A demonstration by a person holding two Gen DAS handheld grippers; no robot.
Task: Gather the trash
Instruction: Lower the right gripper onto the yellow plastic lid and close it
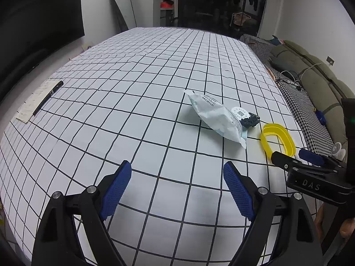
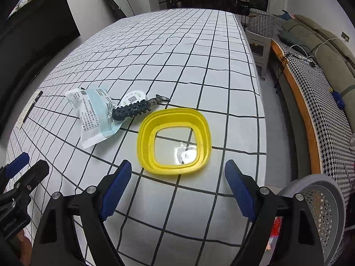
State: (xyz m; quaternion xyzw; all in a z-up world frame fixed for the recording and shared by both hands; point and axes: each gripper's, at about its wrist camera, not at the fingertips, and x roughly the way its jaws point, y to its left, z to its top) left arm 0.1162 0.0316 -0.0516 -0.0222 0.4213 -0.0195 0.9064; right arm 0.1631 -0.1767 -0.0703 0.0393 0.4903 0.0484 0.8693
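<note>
A crumpled white and pale blue wrapper (image 1: 216, 117) (image 2: 94, 115) lies on the checked tablecloth (image 1: 133, 88). A black knobbly object (image 1: 250, 120) (image 2: 132, 109) and a small round white label (image 1: 240, 112) (image 2: 133, 97) lie against it. A yellow collapsible bowl (image 1: 277, 139) (image 2: 175, 140) with a clear bottom sits to their right. My left gripper (image 1: 177, 188) is open and empty, short of the wrapper. My right gripper (image 2: 177, 188) is open and empty, just in front of the bowl; it also shows in the left wrist view (image 1: 295, 155).
A paper strip with a black pen (image 1: 47, 97) (image 2: 31, 108) lies at the table's left edge. A grey perforated bin (image 2: 319, 208) stands off the table's right front corner. A houndstooth bench (image 2: 310, 84) and an olive sofa (image 1: 321, 84) run along the right.
</note>
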